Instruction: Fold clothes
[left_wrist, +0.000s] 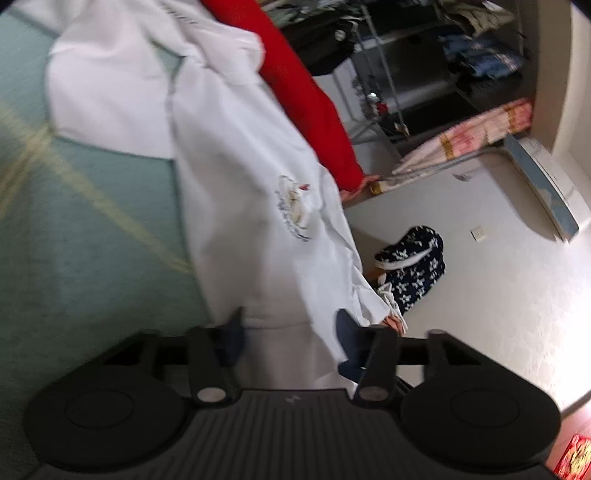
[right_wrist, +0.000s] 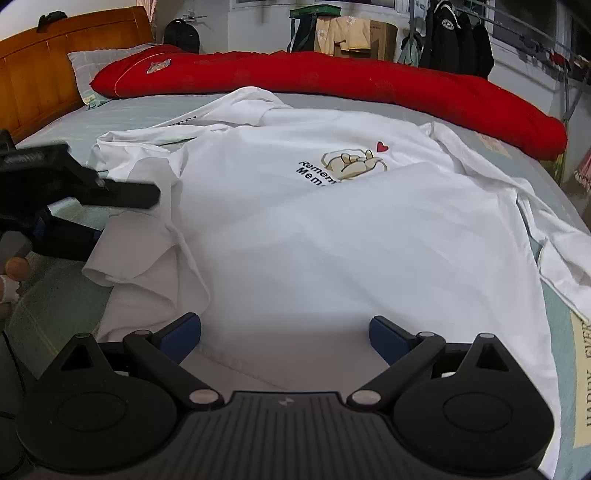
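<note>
Bedroom clutter fills the background: a clothes rack with dark jackets, a wooden headboard (right_wrist: 55, 62), and a long red duvet (right_wrist: 332, 85) rolled along the far side of the bed (right_wrist: 55, 295); nearer than the red duvet, a white T-shirt (right_wrist: 314, 221) lies spread on the pale green sheet, printed side up, with a hand-and-heart motif (right_wrist: 351, 162) on the chest; more white cloth lies bunched between it and the red duvet, on the headboard side.

Judged by its creases and limp sleeves, the shirt is light, thin and wholly soft; it should drape and slide on itself and not hold a shape, so it is best pinched at a hem, a sleeve edge or a shoulder seam, where the cloth is doubled.

Right claw (right_wrist: 284, 332) stands wide open and holds nothing; the shirt's bottom hem (right_wrist: 236, 365), the edge farthest from the red duvet, lies directly between and just under its blue pads. Left claw (left_wrist: 288, 328) is partly open with white cloth running between its fingers; whether it pinches any I cannot tell, the view being blurred; from the right wrist it shows beside the crumpled sleeve (right_wrist: 147, 254) on the headboard side.
</note>
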